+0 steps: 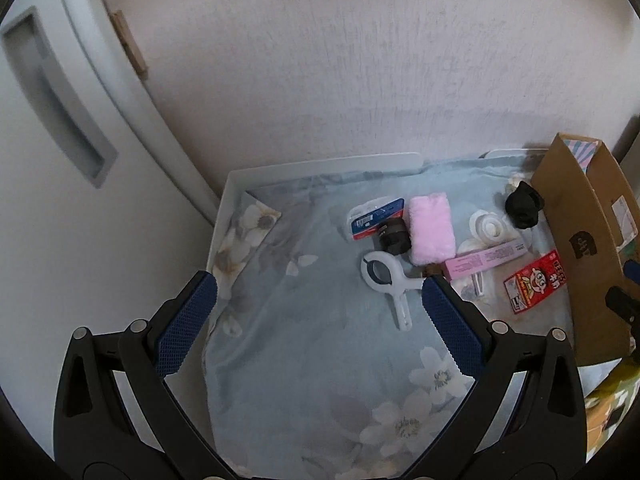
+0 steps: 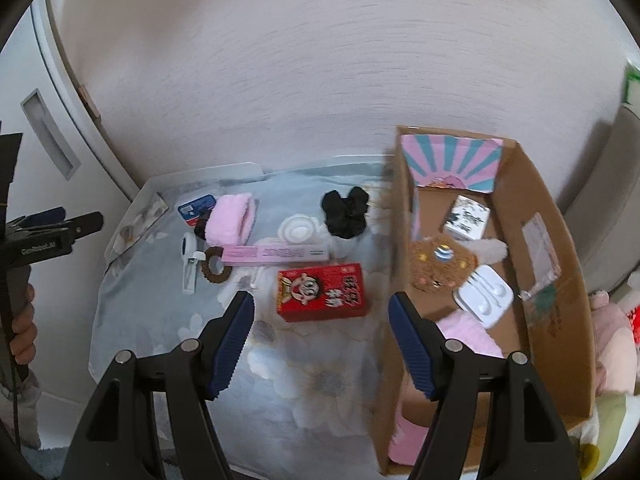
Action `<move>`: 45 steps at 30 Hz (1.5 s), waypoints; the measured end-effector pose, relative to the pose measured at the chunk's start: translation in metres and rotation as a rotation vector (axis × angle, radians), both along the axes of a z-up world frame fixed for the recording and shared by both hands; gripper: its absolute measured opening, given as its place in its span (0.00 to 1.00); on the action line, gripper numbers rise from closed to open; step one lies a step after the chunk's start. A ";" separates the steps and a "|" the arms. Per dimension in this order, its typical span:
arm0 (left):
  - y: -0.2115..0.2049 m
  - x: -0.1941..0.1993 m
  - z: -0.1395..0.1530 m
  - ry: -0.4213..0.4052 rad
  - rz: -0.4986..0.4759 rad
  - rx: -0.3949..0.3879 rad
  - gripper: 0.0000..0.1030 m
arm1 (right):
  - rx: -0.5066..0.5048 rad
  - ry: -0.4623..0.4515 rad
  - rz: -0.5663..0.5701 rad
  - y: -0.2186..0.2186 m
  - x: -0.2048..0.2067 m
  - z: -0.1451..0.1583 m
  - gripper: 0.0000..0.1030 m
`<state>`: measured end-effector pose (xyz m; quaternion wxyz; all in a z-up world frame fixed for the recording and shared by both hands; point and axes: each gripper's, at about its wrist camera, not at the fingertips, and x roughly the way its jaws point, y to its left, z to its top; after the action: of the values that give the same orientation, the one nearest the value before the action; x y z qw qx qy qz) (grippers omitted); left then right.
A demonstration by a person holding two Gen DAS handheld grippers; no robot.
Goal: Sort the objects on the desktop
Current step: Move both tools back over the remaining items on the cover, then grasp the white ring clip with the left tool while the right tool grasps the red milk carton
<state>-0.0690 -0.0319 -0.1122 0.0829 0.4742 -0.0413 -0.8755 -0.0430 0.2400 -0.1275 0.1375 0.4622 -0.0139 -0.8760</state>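
Observation:
Loose objects lie on a floral blue cloth [image 1: 304,360]: a red carton [image 2: 324,292] [image 1: 534,282], a long pink box [image 2: 276,254] [image 1: 486,258], a pink fluffy pad [image 1: 431,229] [image 2: 232,218], a white clip [image 1: 386,276] [image 2: 189,258], a black scrunchie [image 2: 346,212] [image 1: 523,205], a white tape dispenser [image 2: 298,230] and a blue-labelled pack [image 1: 376,216]. My left gripper [image 1: 320,320] is open and empty above the cloth. My right gripper [image 2: 322,336] is open and empty, just short of the red carton and beside the cardboard box [image 2: 556,264] wall.
The cardboard box [image 1: 576,240] stands at the right and holds a white earphone case [image 2: 486,294], a brown cookie-shaped item [image 2: 438,264], a small white box [image 2: 466,218] and pink fluffy things. A wall rises behind; a white door [image 1: 60,120] is at the left.

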 end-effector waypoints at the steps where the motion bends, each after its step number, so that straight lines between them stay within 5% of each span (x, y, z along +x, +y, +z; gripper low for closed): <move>1: -0.001 -0.005 -0.004 -0.006 -0.002 0.002 0.99 | 0.001 -0.005 0.008 -0.004 -0.003 -0.001 0.64; 13: 0.001 -0.043 -0.081 -0.184 -0.014 0.111 0.99 | 0.055 -0.134 0.028 -0.048 -0.040 -0.054 0.64; 23: -0.010 -0.072 -0.129 -0.332 0.171 0.295 0.99 | 0.092 -0.160 0.016 -0.051 -0.053 -0.067 0.64; 28: -0.008 -0.072 -0.142 -0.367 0.198 0.307 0.99 | 0.086 -0.171 -0.003 -0.046 -0.057 -0.072 0.64; 45: 0.007 -0.049 -0.135 -0.311 0.117 0.188 0.40 | 0.082 -0.191 -0.006 -0.044 -0.066 -0.085 0.64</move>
<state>-0.1183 -0.0247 -0.2470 0.0816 0.6112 0.0562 -0.7852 -0.1087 0.1957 -0.2127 0.1138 0.5489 0.0076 -0.8281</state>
